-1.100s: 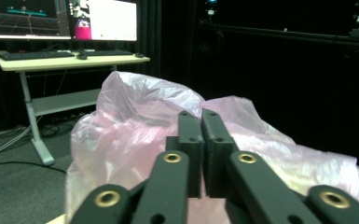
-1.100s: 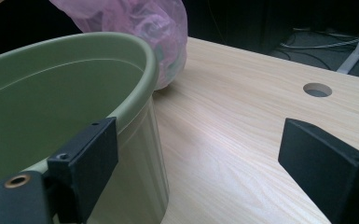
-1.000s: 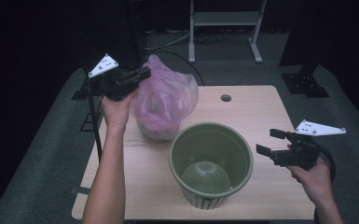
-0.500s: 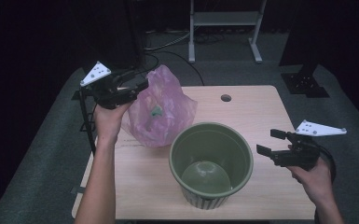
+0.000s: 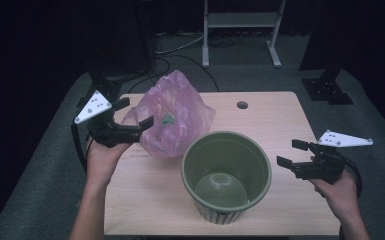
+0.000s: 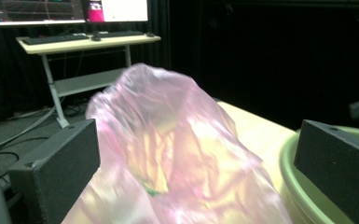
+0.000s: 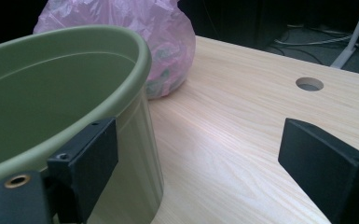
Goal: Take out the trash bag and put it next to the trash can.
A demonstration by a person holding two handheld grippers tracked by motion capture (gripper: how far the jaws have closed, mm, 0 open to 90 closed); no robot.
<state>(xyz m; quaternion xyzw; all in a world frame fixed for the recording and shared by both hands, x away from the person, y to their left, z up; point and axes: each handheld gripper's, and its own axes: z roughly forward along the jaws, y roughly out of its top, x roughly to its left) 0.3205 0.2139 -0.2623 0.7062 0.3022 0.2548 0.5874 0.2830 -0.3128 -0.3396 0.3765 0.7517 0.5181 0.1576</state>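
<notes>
**A:** Your pink bag [image 5: 172, 120] sits on the worktop [image 5: 280, 120], just behind and left of the green bin [image 5: 226, 175] and touching its rim or very near it. It's full, with something green showing through the plastic.

**B:** And my tongs?

**A:** Your left tongs [image 5: 132, 117] have just been opening; the jaws stand wide, released. In the left gripper view the bag [image 6: 177, 154] rises between the two pads, but neither presses on it. Your right tongs [image 5: 291, 152] hang spread and empty off the bin's right side, above the worktop.

**B:** So how far along am I?

**A:** I'd judge you're early. The bin [image 7: 51, 98] is empty inside and the bag [image 7: 149, 32] stands outside it. If it's meant to go in, you've yet to take hold of it, lift it over the rim and let it drop.
</notes>
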